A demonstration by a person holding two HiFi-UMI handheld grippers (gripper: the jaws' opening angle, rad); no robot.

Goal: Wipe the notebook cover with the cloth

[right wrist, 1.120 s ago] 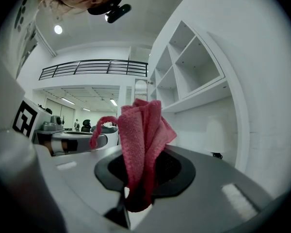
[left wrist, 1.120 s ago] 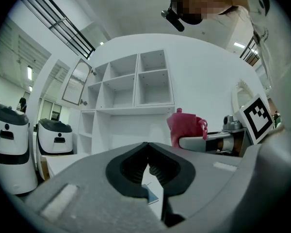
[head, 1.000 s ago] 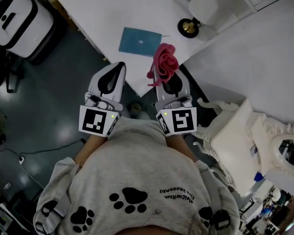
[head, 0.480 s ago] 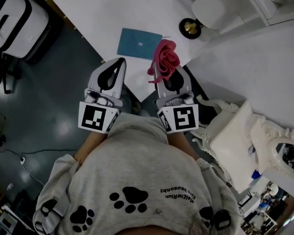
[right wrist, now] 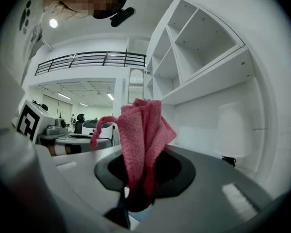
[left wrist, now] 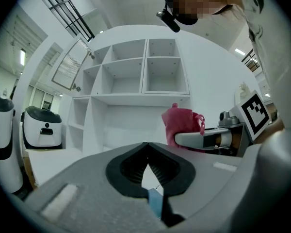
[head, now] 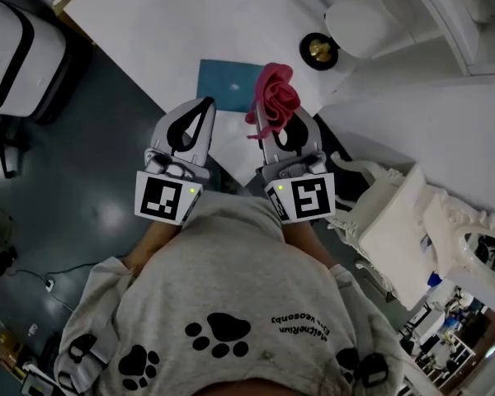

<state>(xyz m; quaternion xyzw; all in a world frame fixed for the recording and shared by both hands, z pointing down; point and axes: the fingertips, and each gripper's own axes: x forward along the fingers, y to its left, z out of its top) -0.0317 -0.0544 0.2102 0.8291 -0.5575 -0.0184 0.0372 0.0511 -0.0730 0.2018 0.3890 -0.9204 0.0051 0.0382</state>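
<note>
Left gripper [head: 204,107]: jaws pressed together at the tips, nothing between them. In the left gripper view [left wrist: 146,149] only a narrow slit shows behind the closed tips.
Right gripper [head: 280,135]: jaws clamped on the cloth. In the right gripper view [right wrist: 138,181] the fabric fills the gap between the jaws.
Cloth [head: 277,97]: pink, bunched, standing up out of the right jaws [right wrist: 143,130], with one loose strip curling off to the side. It is also visible from the left gripper view [left wrist: 183,123].
Notebook [head: 227,81]: teal cover, lying flat and closed on the counter [head: 148,31], near its front edge. A small part of the cover shows through the left jaw slit [left wrist: 155,200].
Relative positions: in the head view both grippers lie side by side, pointing at the counter. The left jaw tips are just beside the near left corner of the notebook. The cloth overlaps the right edge of the notebook; contact between cloth and cover cannot be determined.
Lamp [head: 320,49]: black and gold base with a white shade, on the counter, apart from the notebook on its right.
Shelf unit [left wrist: 145,76]: white, open compartments, behind the counter.
</note>
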